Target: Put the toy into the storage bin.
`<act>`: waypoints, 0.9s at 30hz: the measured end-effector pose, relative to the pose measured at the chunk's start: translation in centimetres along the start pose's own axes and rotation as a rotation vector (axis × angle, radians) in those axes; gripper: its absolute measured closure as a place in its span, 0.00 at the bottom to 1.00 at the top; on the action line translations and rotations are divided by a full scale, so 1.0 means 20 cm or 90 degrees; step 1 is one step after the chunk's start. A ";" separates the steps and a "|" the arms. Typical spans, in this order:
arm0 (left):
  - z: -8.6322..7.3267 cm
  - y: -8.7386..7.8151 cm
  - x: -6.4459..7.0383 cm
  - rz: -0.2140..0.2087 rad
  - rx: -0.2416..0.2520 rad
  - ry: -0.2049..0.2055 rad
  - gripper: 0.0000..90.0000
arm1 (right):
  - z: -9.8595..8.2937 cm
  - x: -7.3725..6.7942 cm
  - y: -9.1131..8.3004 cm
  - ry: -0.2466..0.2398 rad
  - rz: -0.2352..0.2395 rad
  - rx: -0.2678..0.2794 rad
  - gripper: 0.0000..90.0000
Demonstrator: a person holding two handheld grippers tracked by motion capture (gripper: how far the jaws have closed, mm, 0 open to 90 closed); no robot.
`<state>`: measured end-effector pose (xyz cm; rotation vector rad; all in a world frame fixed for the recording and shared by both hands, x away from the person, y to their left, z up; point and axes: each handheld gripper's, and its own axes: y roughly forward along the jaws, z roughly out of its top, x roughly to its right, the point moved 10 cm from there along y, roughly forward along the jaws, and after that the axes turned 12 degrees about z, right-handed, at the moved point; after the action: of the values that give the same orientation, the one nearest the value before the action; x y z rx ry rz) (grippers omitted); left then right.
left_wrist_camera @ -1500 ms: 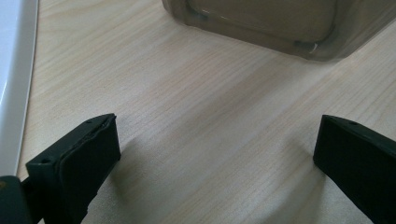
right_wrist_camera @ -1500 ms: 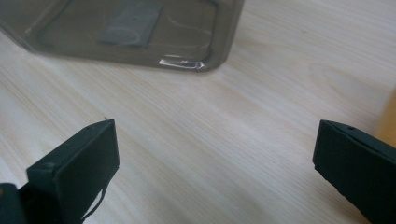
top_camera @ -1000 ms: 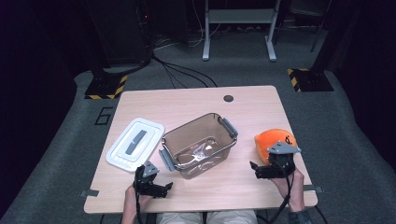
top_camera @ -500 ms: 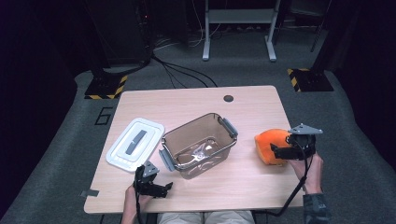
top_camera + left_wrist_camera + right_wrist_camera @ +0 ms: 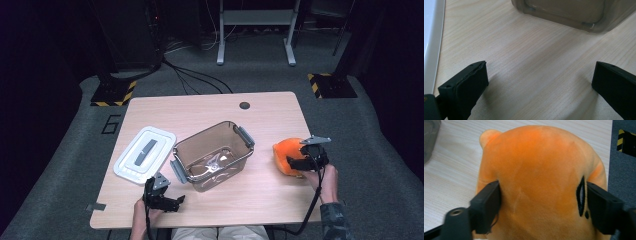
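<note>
- Swinging out past the table's right edge, the right gripper (image 5: 299, 163) has turned from its spot at the plush's near side a second ago and now comes at the plush (image 5: 288, 156) from the right, pointing left across it.
- Nothing has changed for the left gripper (image 5: 172, 202): it sits at the near left of the table (image 5: 210, 112), its jaws wide apart around bare wood and holding nothing, with the bin's base ahead of it and the lid's white rim to its left in the left gripper view.
- In the right gripper view the right jaws stand wide, one on each flank of the orange plush (image 5: 541, 182); the left pad seems to touch the fur, and the right one sits right at it, beside a black stitched mark. I can't tell whether they're squeezing yet, but the fur doesn't look dented.
- The plush rests on the table near its right edge, well apart from the bin (image 5: 212, 155); it has not been lifted.
- The clear bin stands open mid-table with something small and crinkled, like clear wrap, on its floor; the white lid (image 5: 145, 154) lies flat just to its left.
- My read: the re-aim means a side-on grasp is about set, so closing on the plush comes next, then a carry over the rim into the bin.
</note>
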<state>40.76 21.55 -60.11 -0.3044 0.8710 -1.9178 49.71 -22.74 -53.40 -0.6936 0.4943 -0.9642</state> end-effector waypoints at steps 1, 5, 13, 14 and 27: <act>0.00 0.00 0.00 0.001 0.001 0.001 0.00 | 0.00 0.00 0.00 -0.001 0.002 0.005 0.31; 0.00 0.00 0.00 0.002 0.002 0.000 0.00 | 0.01 0.01 0.01 0.004 0.020 0.021 0.46; 0.00 0.00 0.00 0.002 0.003 -0.001 0.00 | 0.03 0.01 -0.03 -0.004 0.022 0.057 0.61; 0.00 0.00 0.00 0.002 0.003 0.000 0.00 | 0.03 0.01 -0.03 -0.006 0.021 0.062 0.62; 0.00 0.00 0.00 0.003 0.003 -0.002 0.00 | 0.07 0.00 -0.12 -0.007 0.037 0.088 0.64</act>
<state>40.84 21.56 -60.09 -0.3018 0.8638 -1.9149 49.24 -23.19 -50.76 -0.5574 0.4312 -0.9301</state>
